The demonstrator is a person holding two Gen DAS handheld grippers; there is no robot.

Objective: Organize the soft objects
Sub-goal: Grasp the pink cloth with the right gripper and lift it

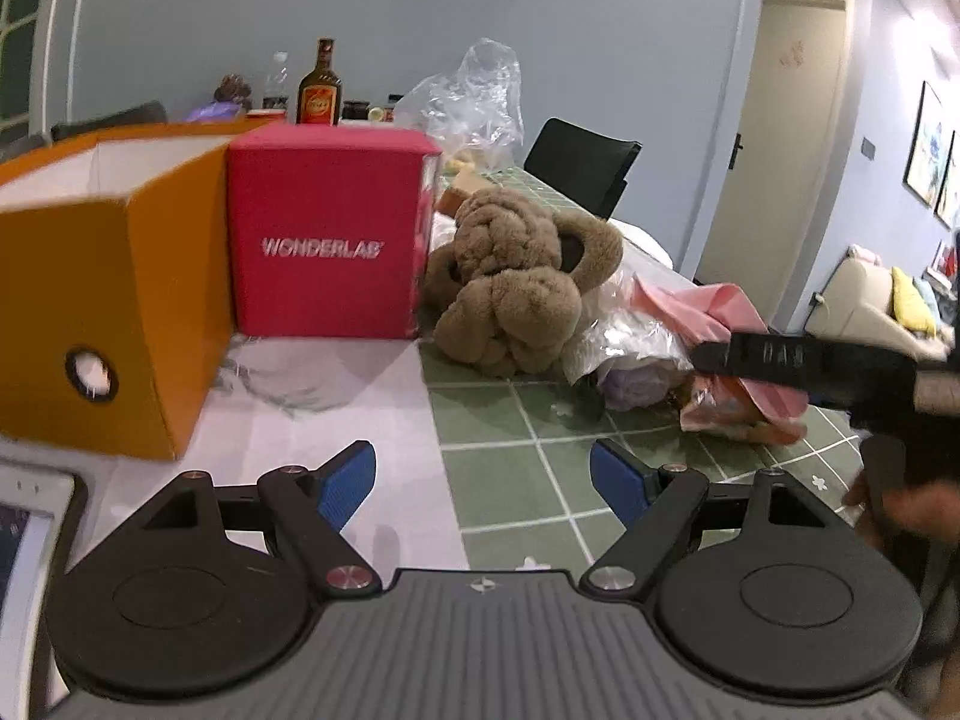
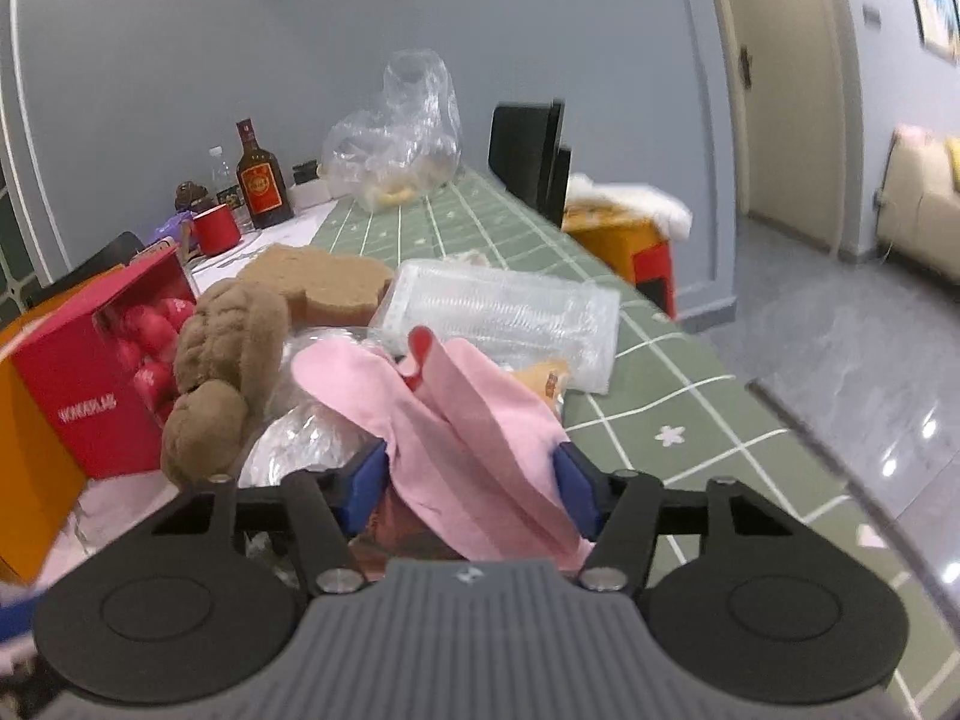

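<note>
Now I am working over a long worktop (image 2: pixel 678 372) covered in a green cloth with a white grid, set against a grey-blue wall; its right edge is dropping to a glossy tiled floor (image 2: pixel 852 330), where open room is lying toward a door. Down the far end a bottle (image 2: pixel 259 183), a red cup (image 2: pixel 217 229) and a crinkled clear bag (image 2: pixel 396 132) are standing well apart from me. My left gripper (image 1: pixel 483 483) is hanging over bare cloth with its blue fingers (image 1: pixel 345 486) spread and nothing between them. On its left an orange box (image 1: pixel 90 300) and a red box (image 1: pixel 327 234) are sitting side by side, closing that side in. Just beside the red box a brown plush (image 1: pixel 510 276), knotted and fuzzy, is lying against crumpled plastic. My right gripper (image 2: pixel 468 480) is reaching into that heap, its fingers pinching a soft pink cloth (image 2: pixel 456 414) that is folding up between them. Beyond it a ridged clear tray (image 2: pixel 504 318) is lying flat.
</note>
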